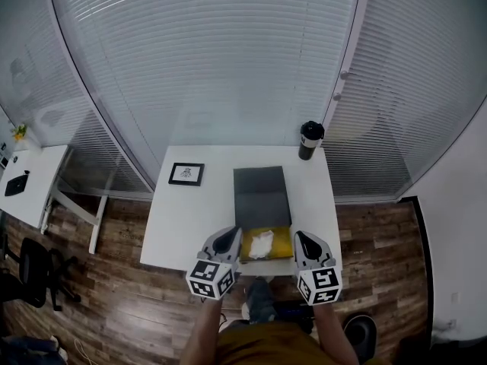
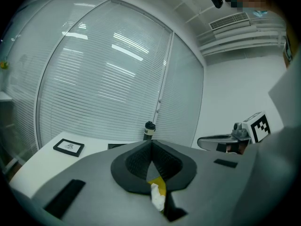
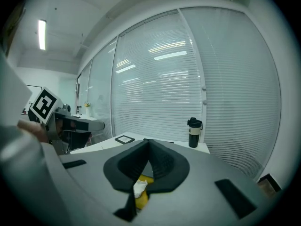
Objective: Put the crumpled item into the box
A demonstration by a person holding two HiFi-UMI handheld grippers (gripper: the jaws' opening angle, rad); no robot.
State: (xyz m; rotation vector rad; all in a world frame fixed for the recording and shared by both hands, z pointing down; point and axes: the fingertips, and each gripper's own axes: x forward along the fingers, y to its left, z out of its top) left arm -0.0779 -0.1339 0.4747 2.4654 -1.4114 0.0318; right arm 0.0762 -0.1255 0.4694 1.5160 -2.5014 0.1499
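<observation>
A white crumpled item (image 1: 261, 242) lies on a yellow sheet (image 1: 280, 242) at the table's near edge. Right behind it is a flat dark grey box (image 1: 259, 196). My left gripper (image 1: 232, 236) hangs just left of the crumpled item and my right gripper (image 1: 301, 239) just right of it. Both are shut with nothing held. In the left gripper view the jaws meet at the tip (image 2: 151, 142), with the crumpled item (image 2: 157, 197) showing below them. The right gripper view shows the same between its jaws (image 3: 148, 142): crumpled item (image 3: 139, 187), yellow sheet (image 3: 141, 199).
On the white table (image 1: 198, 219) a small black-framed picture (image 1: 186, 174) lies at the back left and a black tumbler (image 1: 310, 140) stands at the back right corner. Blinds close off the back. Wooden floor lies around, with another desk (image 1: 23, 181) far left.
</observation>
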